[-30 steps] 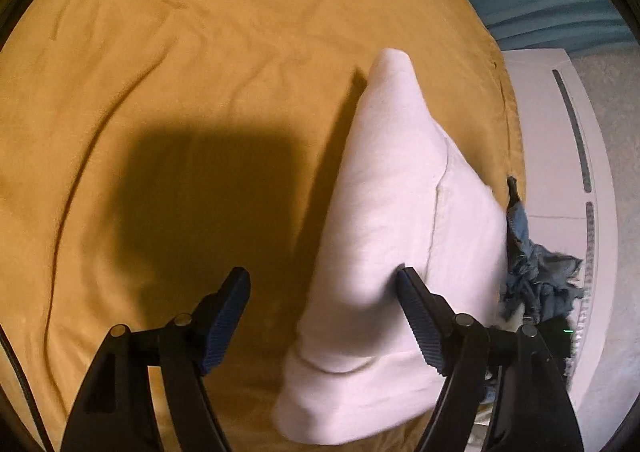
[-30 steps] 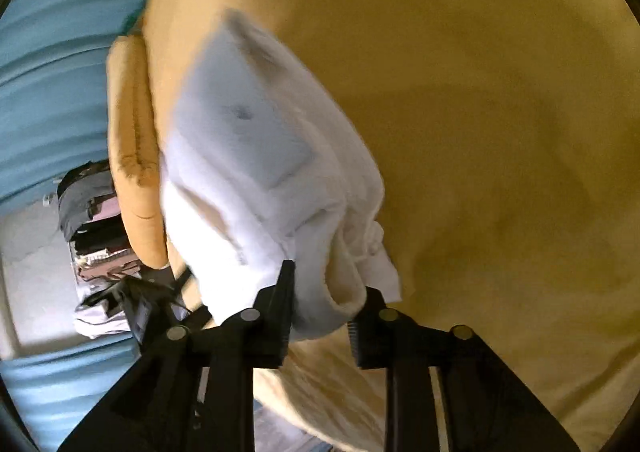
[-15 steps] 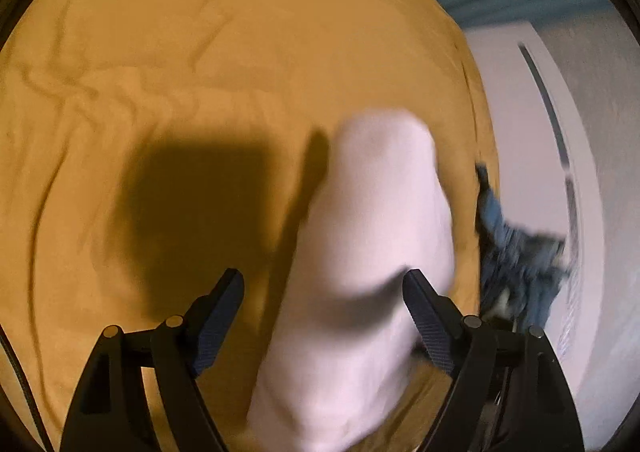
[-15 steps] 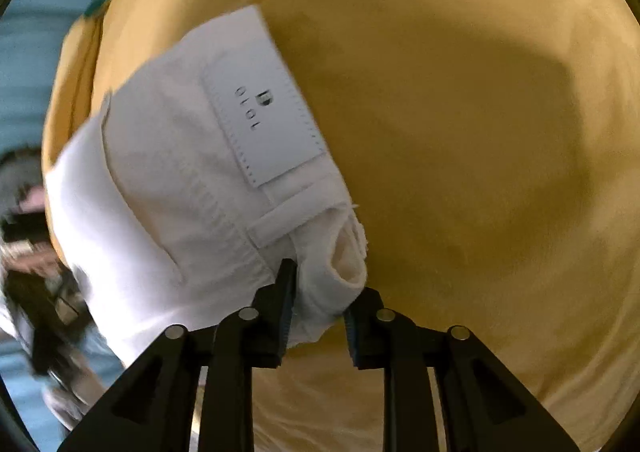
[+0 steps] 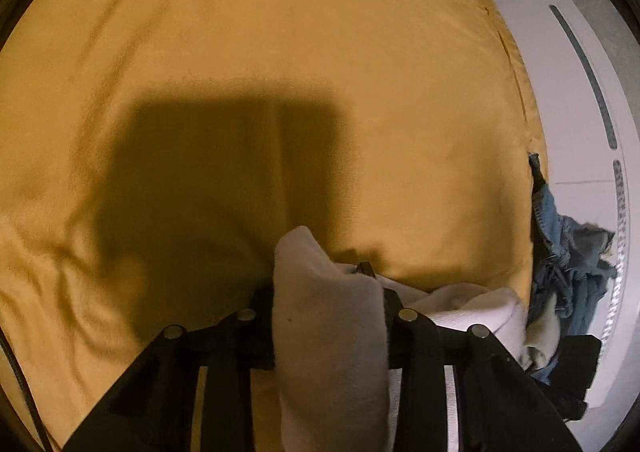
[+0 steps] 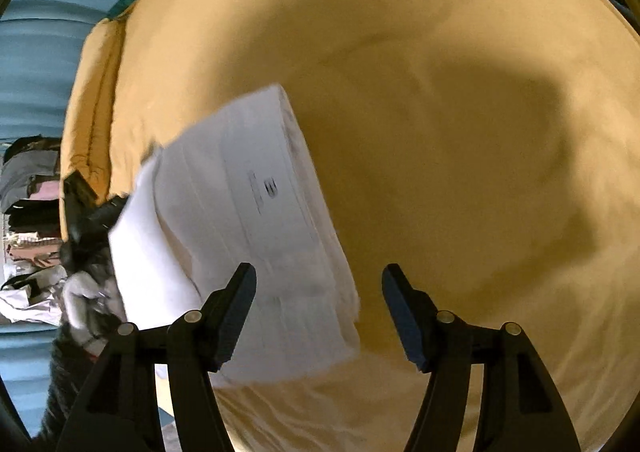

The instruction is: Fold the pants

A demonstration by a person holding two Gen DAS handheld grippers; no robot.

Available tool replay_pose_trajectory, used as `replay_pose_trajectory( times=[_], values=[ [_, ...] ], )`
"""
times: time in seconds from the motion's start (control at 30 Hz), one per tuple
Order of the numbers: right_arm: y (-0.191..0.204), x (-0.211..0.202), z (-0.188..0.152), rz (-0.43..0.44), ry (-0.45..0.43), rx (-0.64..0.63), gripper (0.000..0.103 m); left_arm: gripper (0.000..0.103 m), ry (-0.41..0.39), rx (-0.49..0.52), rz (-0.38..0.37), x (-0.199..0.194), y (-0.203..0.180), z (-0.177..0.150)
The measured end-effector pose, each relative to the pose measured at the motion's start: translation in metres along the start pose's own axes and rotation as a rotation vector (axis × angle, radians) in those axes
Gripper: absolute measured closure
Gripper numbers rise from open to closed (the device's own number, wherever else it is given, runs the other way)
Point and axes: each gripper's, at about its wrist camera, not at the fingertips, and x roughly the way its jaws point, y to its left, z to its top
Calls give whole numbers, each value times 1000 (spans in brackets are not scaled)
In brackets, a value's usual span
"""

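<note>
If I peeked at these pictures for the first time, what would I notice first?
Probably the white pants, bright against the big yellow blanket that fills both views. The left gripper pinches a fold of them at the bottom middle, while the right gripper stands open just past their edge.

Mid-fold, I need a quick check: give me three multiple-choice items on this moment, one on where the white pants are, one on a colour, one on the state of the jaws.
1. Where do the folded white pants lie in the right wrist view?
A. Over the yellow cover's left part
B. On the blue floor
C. On the white appliance

2. What colour is the soft cover under the work?
A. Grey
B. Mustard yellow
C. Green

3. How do the right gripper jaws stand?
A. Clamped on the pants
B. Apart, clear of the cloth
C. Out of view

Answers: 1 A, the pants sit against the cover near its left edge. 2 B, the cover fills both views in yellow. 3 B, the jaws have just been opening, nothing pressed between them; the left gripper pinches white cloth.
</note>
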Motion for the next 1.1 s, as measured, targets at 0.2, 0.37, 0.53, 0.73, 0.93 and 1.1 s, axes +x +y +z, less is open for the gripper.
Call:
replay_pose_trajectory(
  times=[0.2, 0.37, 0.53, 0.73, 0.93, 1.1],
  values=[
    [55, -5, 27, -1, -63, -159, 35, 41, -136, -84, -91, -62, -6, -33],
    [38, 1, 40, 58, -5, -180, 23, 25, -123, -107, -208, -86, -5, -95],
    [-25, 44, 42, 245, 132, -105, 13, 25, -15, -119, -180, -34, 11, -114],
    [-44, 76, 36, 557, 258, -45, 1, 14, 29, -126, -255, -7, 39, -105],
    [16, 123, 27, 485, 376, -220, 0, 26, 47, -81, -279, -13, 36, -100],
    [48, 127, 15, 376, 352, -307, 38, 52, 15, 1, -247, -35, 23, -105]
  ],
)
